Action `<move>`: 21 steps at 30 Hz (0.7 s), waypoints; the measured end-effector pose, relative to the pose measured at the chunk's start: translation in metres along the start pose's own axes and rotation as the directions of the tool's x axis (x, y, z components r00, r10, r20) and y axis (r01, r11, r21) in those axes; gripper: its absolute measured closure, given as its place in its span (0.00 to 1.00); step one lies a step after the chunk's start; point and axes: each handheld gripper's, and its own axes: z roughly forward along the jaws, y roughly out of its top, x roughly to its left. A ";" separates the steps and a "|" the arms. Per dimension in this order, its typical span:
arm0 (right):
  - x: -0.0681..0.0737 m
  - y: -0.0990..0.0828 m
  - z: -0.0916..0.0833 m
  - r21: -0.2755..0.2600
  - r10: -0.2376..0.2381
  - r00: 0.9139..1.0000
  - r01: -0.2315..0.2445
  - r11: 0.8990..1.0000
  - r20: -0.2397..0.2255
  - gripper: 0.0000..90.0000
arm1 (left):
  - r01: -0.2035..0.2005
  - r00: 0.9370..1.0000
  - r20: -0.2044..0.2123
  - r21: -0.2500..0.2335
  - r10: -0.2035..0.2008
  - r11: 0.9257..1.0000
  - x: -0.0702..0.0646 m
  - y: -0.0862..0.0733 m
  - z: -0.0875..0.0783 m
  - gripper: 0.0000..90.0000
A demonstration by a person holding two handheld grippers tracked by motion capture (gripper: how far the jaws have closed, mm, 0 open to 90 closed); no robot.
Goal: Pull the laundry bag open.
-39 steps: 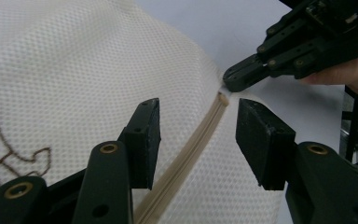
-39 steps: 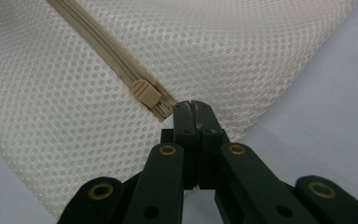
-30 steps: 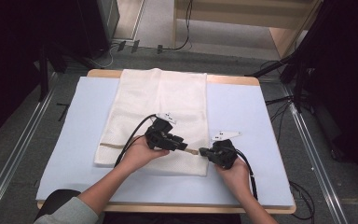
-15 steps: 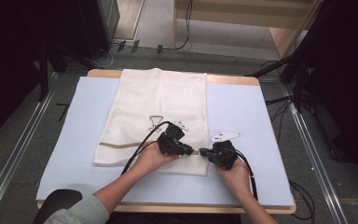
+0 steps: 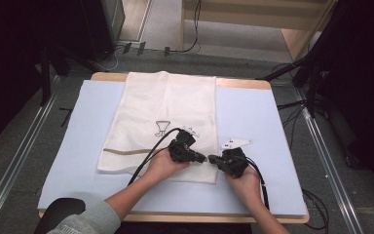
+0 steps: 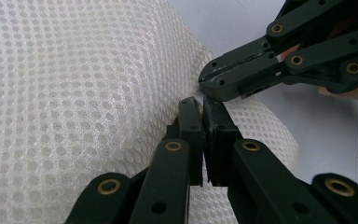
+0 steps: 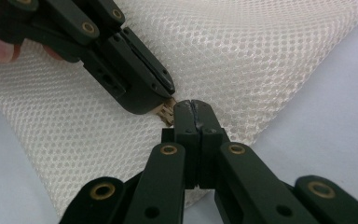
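- Right now the mesh bag (image 5: 165,122) lies flat under and ahead of both tongs: a white, honeycomb-weave laundry sack with a small dark printed emblem near its middle and a tan zipper band (image 5: 126,151) running across it, out to the left of the left gripper.
- The left gripper (image 5: 202,158) has just been closing; in the left gripper view its jaws stand together at the bag's near right corner, pinching a small tan zipper piece (image 7: 168,112) at the mesh edge.
- The right gripper (image 5: 212,159) sits tip to tip with the left one, jaws pressed tight on the same corner of the mesh (image 7: 261,60); what exactly it pinches beyond the fabric edge I cannot tell.
- Both tips nearly touch, each pointing at the other across the corner.
- Beyond the tongs, the bag's far end reaches the table's far wooden edge (image 5: 243,83).
- To the right of the right gripper, the pale blue mat (image 5: 253,117) is bare up to its border; left of the left gripper, bare mat runs past the bag's long side.
- Behind the hands, a strip of mat lies between the bag's near hem and the table's near edge.
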 end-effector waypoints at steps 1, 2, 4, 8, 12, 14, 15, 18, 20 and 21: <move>0.000 -0.001 0.000 -0.004 -0.008 1.000 0.008 1.000 -0.001 1.00 | 0.012 1.000 0.014 0.010 -0.012 1.000 0.002 0.000 -0.001 0.98; 0.000 -0.001 0.000 -0.005 -0.009 1.000 0.009 1.000 -0.003 1.00 | 0.015 1.000 0.014 0.012 -0.015 1.000 0.003 0.000 -0.003 0.98; 0.001 -0.002 0.000 -0.010 -0.007 1.000 0.007 1.000 0.003 1.00 | 0.032 0.999 0.023 0.022 -0.032 0.999 0.007 0.000 -0.008 0.98; 0.002 -0.003 -0.001 -0.007 -0.016 1.000 0.016 1.000 0.009 1.00 | 0.035 0.999 0.022 0.033 -0.036 0.999 0.012 -0.003 -0.022 0.99; 0.000 -0.004 -0.001 -0.016 -0.013 1.000 0.013 1.000 0.001 1.00 | 0.014 1.000 -0.015 0.037 -0.014 0.999 0.015 -0.006 -0.034 1.00; -0.001 -0.005 -0.001 -0.023 -0.006 1.000 0.006 1.000 -0.004 1.00 | 0.054 0.998 -0.025 0.004 -0.054 0.999 0.029 -0.010 -0.052 1.00; -0.001 -0.005 -0.001 -0.023 -0.006 1.000 0.006 1.000 -0.004 1.00 | 0.054 0.998 -0.025 0.004 -0.054 0.999 0.029 -0.010 -0.052 1.00; -0.002 -0.004 -0.001 -0.021 -0.004 1.000 0.003 1.000 -0.008 1.00 | 0.076 0.997 -0.010 -0.051 -0.077 0.996 0.040 -0.014 -0.076 1.00; -0.002 -0.003 0.000 -0.014 0.004 1.000 -0.005 1.000 -0.012 1.00 | 0.078 0.997 0.002 -0.073 -0.078 0.994 0.040 -0.014 -0.083 1.00; -0.002 -0.003 -0.001 -0.009 0.005 1.000 -0.005 1.000 -0.010 1.00 | 0.080 0.997 0.022 -0.067 -0.079 0.995 0.037 -0.013 -0.080 1.00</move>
